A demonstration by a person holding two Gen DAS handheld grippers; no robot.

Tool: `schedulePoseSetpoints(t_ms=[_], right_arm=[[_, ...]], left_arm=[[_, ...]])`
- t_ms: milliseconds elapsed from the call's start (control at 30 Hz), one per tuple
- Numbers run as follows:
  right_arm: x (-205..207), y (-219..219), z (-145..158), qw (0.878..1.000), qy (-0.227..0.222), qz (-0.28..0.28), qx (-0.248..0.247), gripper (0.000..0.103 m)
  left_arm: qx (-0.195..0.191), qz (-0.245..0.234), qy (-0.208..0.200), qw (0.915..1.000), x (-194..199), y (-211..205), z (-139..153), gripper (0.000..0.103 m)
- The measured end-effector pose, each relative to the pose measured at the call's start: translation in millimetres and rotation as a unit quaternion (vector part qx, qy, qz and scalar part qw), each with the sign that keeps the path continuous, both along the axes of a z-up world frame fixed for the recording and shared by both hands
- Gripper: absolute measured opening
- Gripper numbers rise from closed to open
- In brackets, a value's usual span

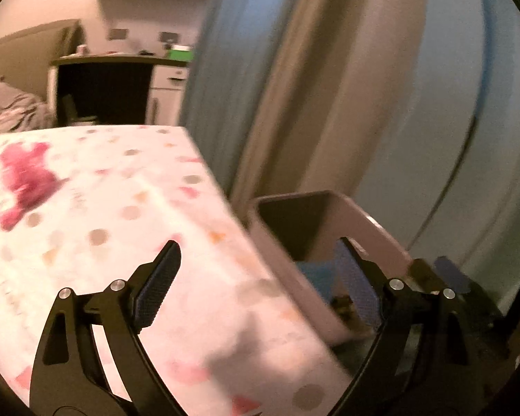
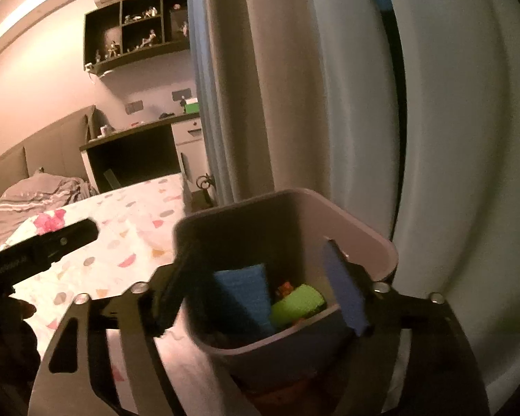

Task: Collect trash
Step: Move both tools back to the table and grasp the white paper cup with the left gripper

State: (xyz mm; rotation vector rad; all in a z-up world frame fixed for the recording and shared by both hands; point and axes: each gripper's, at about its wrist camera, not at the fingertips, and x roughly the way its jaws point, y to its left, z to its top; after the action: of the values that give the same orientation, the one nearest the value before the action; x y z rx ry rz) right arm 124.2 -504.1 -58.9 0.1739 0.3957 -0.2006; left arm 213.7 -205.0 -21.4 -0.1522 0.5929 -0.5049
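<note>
Jaws of the right gripper (image 2: 260, 298) stand wide over the bin (image 2: 364, 232) at lower centre, nothing between the pads; a blue piece (image 2: 242, 294) and green piece (image 2: 294, 303) lie inside. The left gripper (image 1: 260, 287), equally wide and empty, straddles the edge of the bed (image 1: 104, 190) at lower left, beside the bin, presumably freed for more trash.

My left gripper (image 1: 260, 284) is glossy black plastic with bright metal rivets, and my fingertips (image 1: 157, 287) wear blue pads with a rough, cross-hatched grip. On the left, the bedsheet (image 1: 97, 204) is soft matt cloth printed with pastel dots. Right of it, the trash bin (image 2: 360, 228) looks like smooth, pale plastic with a dull sheen. Far behind it the curtain (image 2: 232, 79) hangs as matt, folded fabric.
</note>
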Motion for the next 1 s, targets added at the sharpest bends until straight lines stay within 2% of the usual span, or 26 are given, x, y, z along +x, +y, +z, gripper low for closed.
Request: schedulePoseSetpoints(t_ms=[200,433,767,1000], right_arm=[[6,31,6,1.0,-0.007,0.024,-0.002,0.084],[23,87,12,0.997,-0.012,0.07,-0.003,0.085],[46,164,15,0.991,-0.006,0.134,-0.013,0.085],[71,219,13,0.984,0.002,0.174,-0.025,0.085]], left_arm=[[0.028,0.086,-0.012,0.9958,-9,73,8,0.088],[0.043,0.172,-0.019,0.984,-18,157,11,0.088],[0.037,0.237,-0.01,0.9707,-31,253,3,0.088],[0.035,0.265,-0.013,0.9635,-26,314,1,0.088]])
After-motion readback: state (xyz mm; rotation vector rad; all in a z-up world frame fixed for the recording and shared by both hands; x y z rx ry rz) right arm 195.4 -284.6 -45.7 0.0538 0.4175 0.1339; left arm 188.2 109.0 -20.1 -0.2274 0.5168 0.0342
